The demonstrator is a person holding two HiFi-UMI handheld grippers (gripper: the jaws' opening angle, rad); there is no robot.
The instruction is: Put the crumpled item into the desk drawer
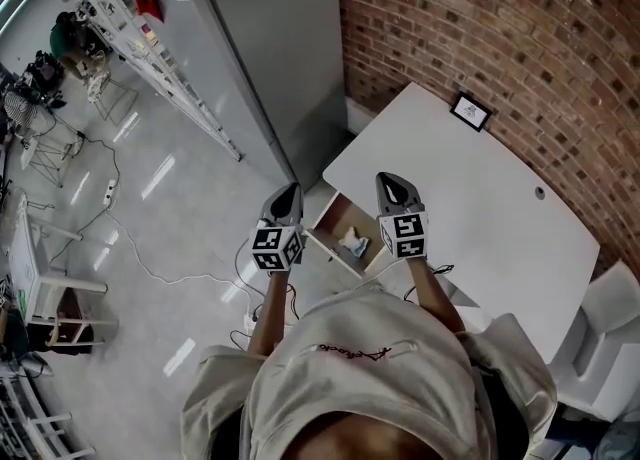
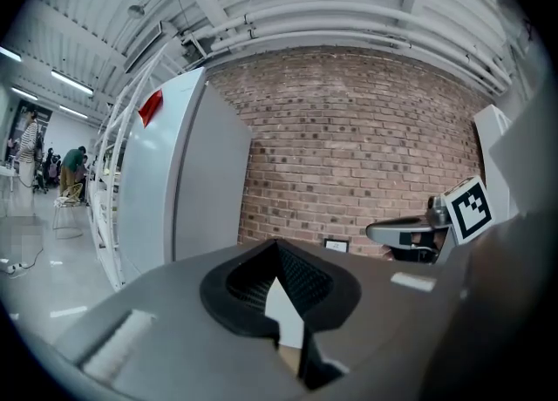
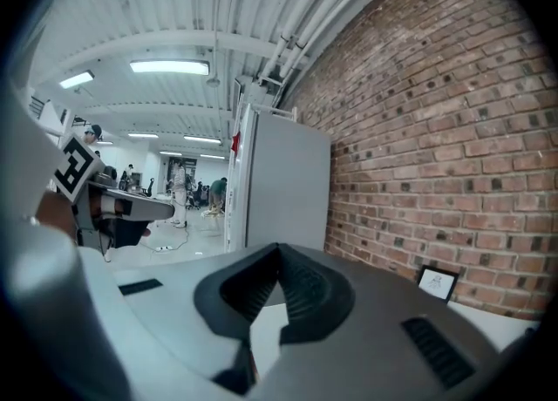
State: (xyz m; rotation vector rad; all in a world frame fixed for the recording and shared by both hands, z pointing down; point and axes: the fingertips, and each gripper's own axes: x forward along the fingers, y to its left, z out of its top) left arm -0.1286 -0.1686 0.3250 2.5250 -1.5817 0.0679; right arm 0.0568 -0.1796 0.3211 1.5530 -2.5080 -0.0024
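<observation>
Head view gives us a white table [image 1: 500, 228] against a brick wall [image 1: 520, 38]. Its drawer [image 1: 336, 216] stands open over the grey floor [image 1: 180, 208], with the crumpled item [image 1: 353, 242] lying inside. Our left gripper [image 1: 289, 189] and right gripper [image 1: 396, 181] flank it, fingers [image 2: 305, 282] closed together on nothing.

The head view looked steeply down on the table [image 1: 485, 223] from well above. The left and right gripper views faced level, sharing the brick wall [image 2: 349, 146] and framed picture [image 3: 436, 283].
</observation>
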